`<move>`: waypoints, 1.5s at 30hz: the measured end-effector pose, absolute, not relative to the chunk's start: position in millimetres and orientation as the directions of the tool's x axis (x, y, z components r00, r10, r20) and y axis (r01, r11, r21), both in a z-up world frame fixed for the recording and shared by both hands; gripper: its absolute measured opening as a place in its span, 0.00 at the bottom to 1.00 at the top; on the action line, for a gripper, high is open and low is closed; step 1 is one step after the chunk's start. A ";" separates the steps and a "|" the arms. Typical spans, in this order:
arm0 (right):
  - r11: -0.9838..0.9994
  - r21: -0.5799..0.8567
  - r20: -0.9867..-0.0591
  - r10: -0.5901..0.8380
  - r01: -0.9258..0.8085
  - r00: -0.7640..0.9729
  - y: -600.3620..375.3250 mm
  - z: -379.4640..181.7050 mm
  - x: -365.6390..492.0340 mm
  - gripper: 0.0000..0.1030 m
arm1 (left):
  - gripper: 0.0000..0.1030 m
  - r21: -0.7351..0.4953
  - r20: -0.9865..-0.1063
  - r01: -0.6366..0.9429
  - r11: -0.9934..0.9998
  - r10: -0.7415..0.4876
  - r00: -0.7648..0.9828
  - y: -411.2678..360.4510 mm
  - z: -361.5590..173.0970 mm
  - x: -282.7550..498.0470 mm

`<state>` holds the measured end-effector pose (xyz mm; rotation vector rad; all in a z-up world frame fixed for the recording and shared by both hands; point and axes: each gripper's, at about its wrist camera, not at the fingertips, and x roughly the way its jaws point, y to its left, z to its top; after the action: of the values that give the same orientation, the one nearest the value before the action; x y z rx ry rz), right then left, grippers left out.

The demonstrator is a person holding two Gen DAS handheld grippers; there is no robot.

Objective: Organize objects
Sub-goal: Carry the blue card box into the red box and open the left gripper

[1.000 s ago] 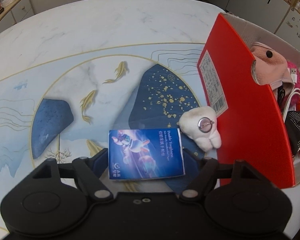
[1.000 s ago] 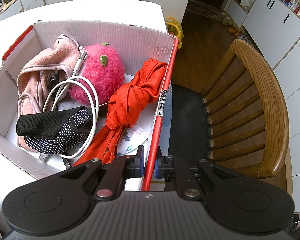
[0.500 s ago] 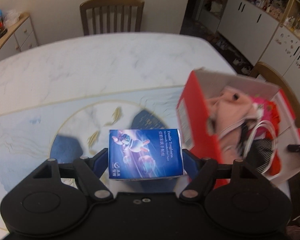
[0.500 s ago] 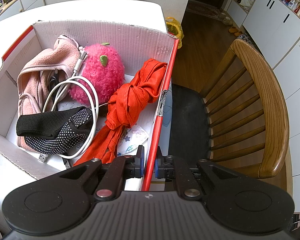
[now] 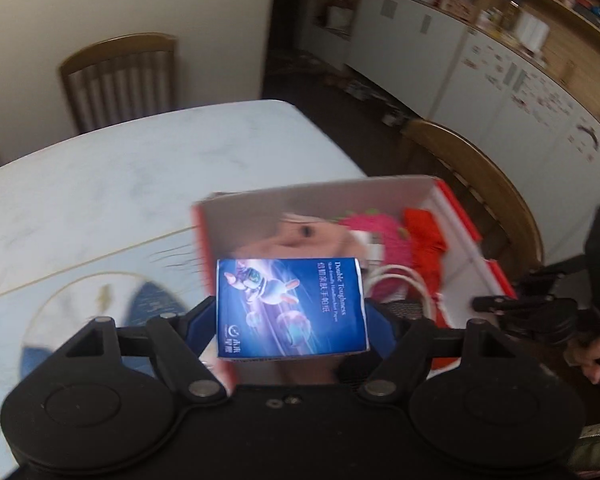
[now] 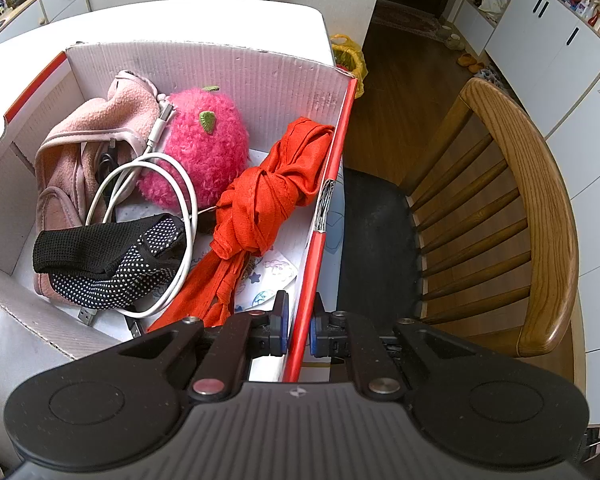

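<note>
Left gripper [image 5: 292, 320] clamps tissue pack [image 5: 291, 307]; right gripper [image 6: 299, 330] pinches box wall [image 6: 320, 240].

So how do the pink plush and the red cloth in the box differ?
The pink plush is round and fuzzy; the red cloth is long, smooth and knotted. The plush lies by the box's back wall, the cloth along its right wall. Both rest inside, untouched.

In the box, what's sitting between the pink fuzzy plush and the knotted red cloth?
Nothing: in the right wrist view the pink fuzzy plush and the knotted red cloth lie side by side, with only a sliver of the box floor showing between them.
</note>
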<state>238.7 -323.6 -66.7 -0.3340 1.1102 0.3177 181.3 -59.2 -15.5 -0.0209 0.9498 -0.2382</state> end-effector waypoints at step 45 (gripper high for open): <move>0.907 -0.095 -0.908 0.091 -0.411 0.409 -318.6 -65.9 240.1 0.09 | 0.86 -0.183 -0.889 0.302 0.935 -0.289 0.356 -126.0 -95.1 212.9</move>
<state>240.1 -318.6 -65.9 -0.3258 1.1089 0.3226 212.9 -126.0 -95.1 0.0136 1.1444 -0.3817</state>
